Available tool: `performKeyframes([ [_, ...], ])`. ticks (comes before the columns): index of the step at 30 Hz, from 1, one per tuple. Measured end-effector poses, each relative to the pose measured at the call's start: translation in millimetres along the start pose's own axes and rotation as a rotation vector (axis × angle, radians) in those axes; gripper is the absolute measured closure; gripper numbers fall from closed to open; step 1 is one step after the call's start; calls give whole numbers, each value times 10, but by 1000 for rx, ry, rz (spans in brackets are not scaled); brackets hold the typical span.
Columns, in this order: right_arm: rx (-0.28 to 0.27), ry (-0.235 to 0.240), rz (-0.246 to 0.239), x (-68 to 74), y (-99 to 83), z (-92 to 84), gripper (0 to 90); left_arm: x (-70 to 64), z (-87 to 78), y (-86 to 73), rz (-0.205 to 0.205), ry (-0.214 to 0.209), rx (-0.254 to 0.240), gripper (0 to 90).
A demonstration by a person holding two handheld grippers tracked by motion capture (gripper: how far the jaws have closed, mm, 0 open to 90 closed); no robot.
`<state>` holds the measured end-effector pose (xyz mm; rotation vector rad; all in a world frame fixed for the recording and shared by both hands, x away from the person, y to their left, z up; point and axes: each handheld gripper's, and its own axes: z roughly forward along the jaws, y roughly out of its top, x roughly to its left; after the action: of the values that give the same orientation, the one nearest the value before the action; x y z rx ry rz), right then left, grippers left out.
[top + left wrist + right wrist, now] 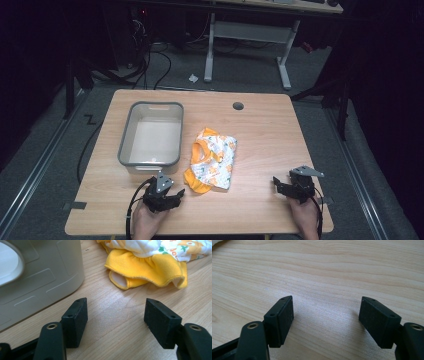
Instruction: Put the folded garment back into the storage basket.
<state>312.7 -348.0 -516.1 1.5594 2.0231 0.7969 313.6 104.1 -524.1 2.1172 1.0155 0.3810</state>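
Wooden surface point(260, 130): grey bin point(150, 133), yellow garment point(212, 160) just right of it.
Left hand-held gripper point(176, 192) near garment's hem, released; right hand-held gripper point(278, 184) well right of garment, released.

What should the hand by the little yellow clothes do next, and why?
Probably ease the left gripper forward to the garment's yellow hem. Its jaws stand open with nothing between them, the hem lies just ahead on the table, and the grey bin waits alongside.
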Motion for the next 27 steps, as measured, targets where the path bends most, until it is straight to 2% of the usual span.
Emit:
performKeyframes([
  [11, 0, -1, -1, -1, 0, 0, 283, 3, 0, 1, -1, -4, 1, 354],
  [17, 0, -1, 0, 0, 0, 0, 283, 25, -4, -1, -20, -19, -6, 355],
  [19, 0, -1, 0, -2, 0, 0, 283, 15, -2, 0, -16, -11, -4, 354],
  [20, 0, -1, 0, -1, 0, 0, 283, -10, 3, 5, 1, 4, 4, 345],
  [27, 0, 0, 0, -1, 1, 0, 282, -32, 10, 11, -11, 16, 5, 329],
])
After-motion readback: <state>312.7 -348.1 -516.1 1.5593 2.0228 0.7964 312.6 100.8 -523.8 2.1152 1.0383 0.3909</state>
